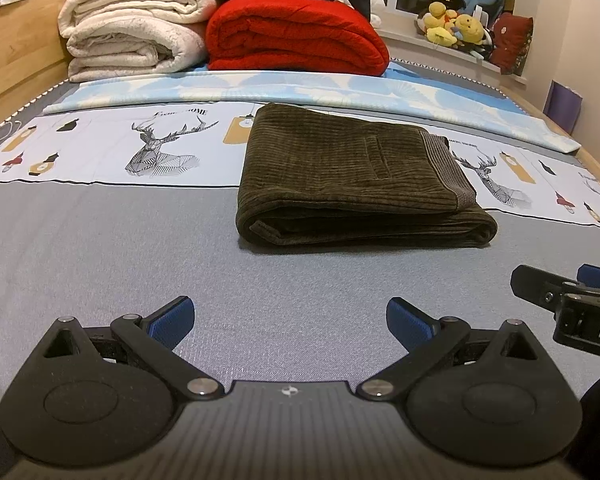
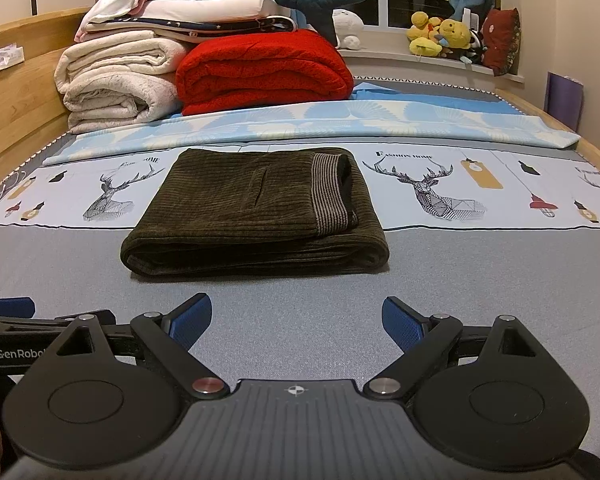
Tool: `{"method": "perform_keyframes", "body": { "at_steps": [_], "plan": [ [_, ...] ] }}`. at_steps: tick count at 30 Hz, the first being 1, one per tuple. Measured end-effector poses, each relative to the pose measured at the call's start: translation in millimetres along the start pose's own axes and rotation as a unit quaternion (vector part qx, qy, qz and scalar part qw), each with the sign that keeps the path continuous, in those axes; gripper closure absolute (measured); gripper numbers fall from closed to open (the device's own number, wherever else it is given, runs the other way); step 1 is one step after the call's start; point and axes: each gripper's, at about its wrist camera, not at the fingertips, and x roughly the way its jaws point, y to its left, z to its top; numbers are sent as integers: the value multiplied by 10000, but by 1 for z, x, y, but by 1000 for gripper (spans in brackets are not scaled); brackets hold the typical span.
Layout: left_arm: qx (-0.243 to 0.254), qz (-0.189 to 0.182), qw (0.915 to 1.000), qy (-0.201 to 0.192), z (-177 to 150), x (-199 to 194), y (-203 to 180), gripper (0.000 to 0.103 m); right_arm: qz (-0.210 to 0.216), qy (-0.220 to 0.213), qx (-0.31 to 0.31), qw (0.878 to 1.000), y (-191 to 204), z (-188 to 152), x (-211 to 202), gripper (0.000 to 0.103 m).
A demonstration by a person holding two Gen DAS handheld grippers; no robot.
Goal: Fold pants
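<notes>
Behind the pants (image 2: pixel 256 212): red blanket (image 2: pixel 264 72), white blankets (image 2: pixel 116 80), plush toys (image 2: pixel 440 38). Pants folded on the bed (image 2: pixel 340 312), nothing in between. Left gripper (image 1: pixel 290 322) and right gripper (image 2: pixel 296 322) spread wide, holding nothing, short of the pants.

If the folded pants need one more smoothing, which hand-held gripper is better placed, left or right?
Right, probably. In the right wrist view the pants lie almost straight ahead of the open right hand-held gripper. In the left wrist view they lie off to the right of the open left hand-held gripper.
</notes>
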Motion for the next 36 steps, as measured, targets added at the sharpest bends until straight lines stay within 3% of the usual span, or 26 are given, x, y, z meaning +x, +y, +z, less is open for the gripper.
{"method": "perform_keyframes", "body": {
  "at_steps": [36],
  "plan": [
    [77,-60,9999,-65,1,-2,-1,1,-6,2,-10,10000,1,0,0,10]
  ]
}}
